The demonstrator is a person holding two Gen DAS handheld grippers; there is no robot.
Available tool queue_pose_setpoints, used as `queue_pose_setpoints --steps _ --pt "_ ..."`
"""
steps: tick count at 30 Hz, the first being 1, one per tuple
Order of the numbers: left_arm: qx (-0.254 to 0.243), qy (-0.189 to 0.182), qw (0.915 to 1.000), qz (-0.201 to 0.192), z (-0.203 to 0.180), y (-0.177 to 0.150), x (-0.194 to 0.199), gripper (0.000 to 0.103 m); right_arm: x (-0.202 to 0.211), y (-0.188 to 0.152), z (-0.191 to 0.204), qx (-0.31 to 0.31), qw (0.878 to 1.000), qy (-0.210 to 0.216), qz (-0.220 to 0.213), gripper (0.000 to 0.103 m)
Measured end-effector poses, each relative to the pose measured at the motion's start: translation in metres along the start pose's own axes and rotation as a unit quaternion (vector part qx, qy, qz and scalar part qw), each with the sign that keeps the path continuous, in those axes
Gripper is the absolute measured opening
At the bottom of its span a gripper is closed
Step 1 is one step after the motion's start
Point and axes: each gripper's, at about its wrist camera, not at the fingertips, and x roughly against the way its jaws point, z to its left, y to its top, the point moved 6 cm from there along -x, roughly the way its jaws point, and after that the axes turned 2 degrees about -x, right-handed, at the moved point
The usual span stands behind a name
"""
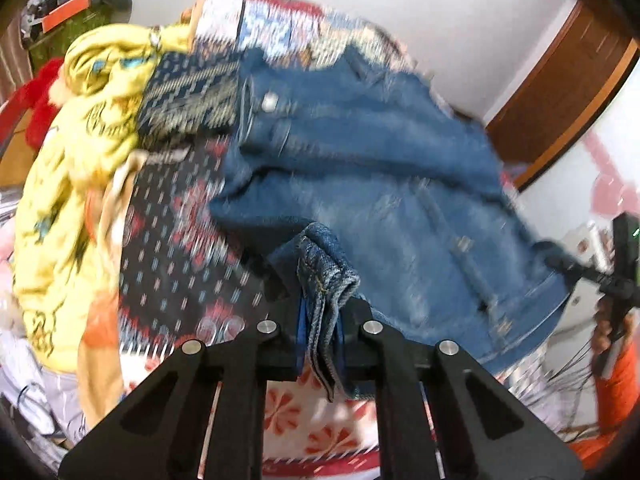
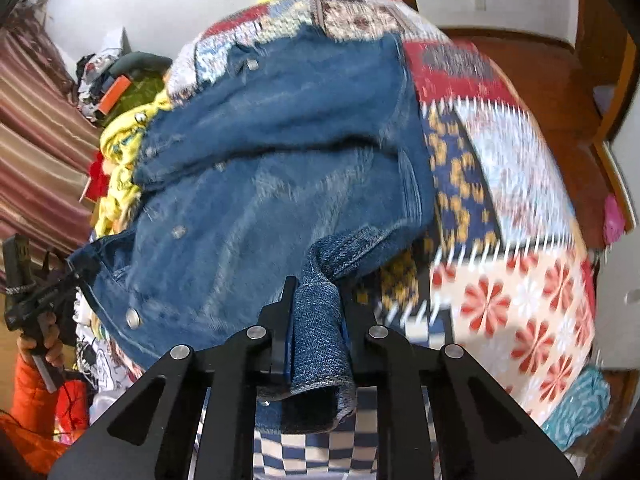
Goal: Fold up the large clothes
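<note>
Over the patchwork bedspread (image 2: 520, 184) the denim jacket (image 1: 360, 152) hangs stretched, left gripper (image 1: 320, 300) and right gripper (image 2: 316, 320) each pinching a hem corner. Mid-fold, I judge; next needs an even lay-down

1. This is a bedroom in a home: a bed spread with a patchwork quilt (image 2: 512, 184) of floral and geometric patches fills most of both views.
2. Loose garments lie heaped on the bed, among them a yellow printed cloth (image 1: 72, 168) and a red piece (image 1: 40, 108) beside it.
3. Plain white walls (image 1: 400, 4) meet a brown wooden door frame (image 1: 560, 96).
4. A striped curtain (image 2: 36, 120) in maroon and beige hangs along one side.
5. A cluttered corner (image 2: 116, 80) holds bags and household oddments.
</note>
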Motion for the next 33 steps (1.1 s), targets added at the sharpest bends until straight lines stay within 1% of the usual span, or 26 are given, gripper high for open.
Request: queue_pose_setpoints --steps 4,7,8,9,13,16,18,19,20,21,23,25,26,28,30,31,33 --pt "0.016 -0.031 0.9987 -0.038 -0.005 0.045 0.013 0.01 0.009 0.029 0.012 0.01 1.0 0.022 -0.02 0.014" --pt "0.031 -0.057 0.9963 -0.056 -0.006 0.076 0.014 0.01 0.013 0.059 0.022 0.032 0.998 0.019 -0.047 0.014" --pt "0.042 -0.073 0.9942 -0.067 -0.004 0.09 0.015 0.01 0.014 0.07 0.024 0.036 0.997 0.02 -0.059 0.014" --pt "0.048 -0.079 0.993 -0.073 -0.001 0.1 0.016 0.01 0.014 0.081 0.026 0.038 0.997 0.021 -0.069 0.014" --pt "0.069 -0.088 0.9883 -0.104 0.011 0.148 0.011 0.01 0.007 0.136 0.021 0.022 0.995 0.031 -0.092 0.014" --pt "0.083 -0.088 0.9856 -0.118 0.022 0.185 -0.004 0.01 -0.002 0.182 0.019 0.006 0.994 0.031 -0.105 0.014" --pt "0.094 -0.085 0.9846 -0.121 0.03 0.209 -0.021 0.01 -0.012 0.212 0.014 -0.003 0.993 0.031 -0.112 0.014" --pt "0.098 -0.086 0.9841 -0.12 0.034 0.215 -0.028 0.01 -0.016 0.223 0.012 -0.006 0.993 0.028 -0.114 0.014" --pt "0.102 -0.086 0.9845 -0.114 0.038 0.227 -0.043 0.01 -0.021 0.234 0.009 -0.009 0.993 0.025 -0.114 0.014" --pt "0.104 -0.08 0.9852 -0.11 0.041 0.233 -0.054 0.01 -0.032 0.245 0.006 -0.013 0.993 0.024 -0.113 0.014" --pt "0.103 -0.062 0.9879 -0.098 0.049 0.243 -0.08 0.01 -0.05 0.256 0.001 -0.017 0.994 0.013 -0.103 0.014" --pt "0.106 -0.041 0.9905 -0.077 0.06 0.246 -0.112 0.01 -0.069 0.261 -0.003 -0.018 0.996 0.0 -0.089 0.014" --pt "0.109 -0.038 0.9908 -0.069 0.064 0.245 -0.12 0.01 -0.078 0.262 -0.005 -0.014 0.996 -0.008 -0.083 0.014" --pt "0.117 -0.025 0.9918 -0.044 0.076 0.242 -0.149 0.01 -0.096 0.262 -0.008 0.0 0.997 -0.023 -0.068 0.014" --pt "0.114 -0.015 0.993 -0.027 0.084 0.237 -0.168 0.01 -0.109 0.258 -0.012 0.013 0.998 -0.035 -0.056 0.015" --pt "0.112 -0.009 0.9935 -0.02 0.086 0.235 -0.175 0.01 -0.114 0.261 -0.016 0.017 0.998 -0.037 -0.052 0.016" --pt "0.098 0.007 0.9951 -0.004 0.087 0.229 -0.188 0.011 -0.12 0.255 -0.02 0.028 0.998 -0.046 -0.042 0.017"
